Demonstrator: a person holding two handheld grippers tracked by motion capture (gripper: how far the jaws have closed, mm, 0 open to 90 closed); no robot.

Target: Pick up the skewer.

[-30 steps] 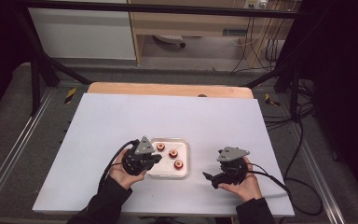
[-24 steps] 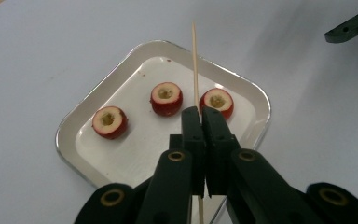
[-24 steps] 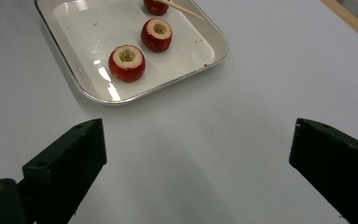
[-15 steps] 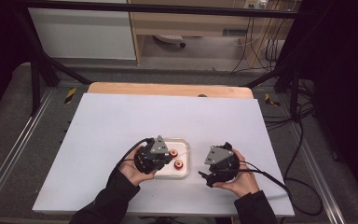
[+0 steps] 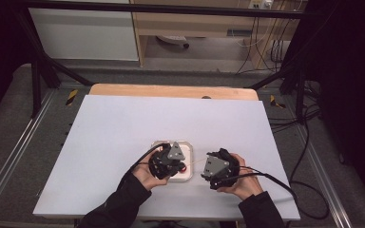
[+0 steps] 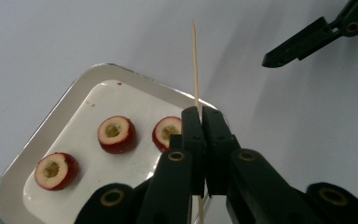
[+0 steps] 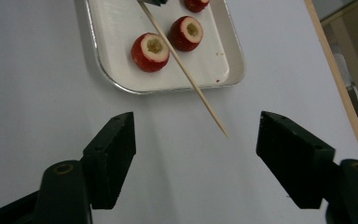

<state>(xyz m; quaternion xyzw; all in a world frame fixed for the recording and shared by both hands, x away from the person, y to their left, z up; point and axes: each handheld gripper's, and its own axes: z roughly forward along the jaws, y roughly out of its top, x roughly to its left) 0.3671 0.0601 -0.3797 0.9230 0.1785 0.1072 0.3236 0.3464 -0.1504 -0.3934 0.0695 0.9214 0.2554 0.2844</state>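
Both hands have drawn closer together since the earlier high view, the left gripper [image 5: 183,161] now over the tray [image 5: 190,147] and the right gripper [image 5: 204,173] just beside it, its jaws having just been closing with nothing between them. In the left gripper view, shut jaws clamp the skewer [image 6: 195,65], tip pointing away above the table. In the right gripper view, the skewer runs diagonally from the tray toward the gap; three cored fruit pieces [image 7: 150,51] lie unthreaded, so threading is left.
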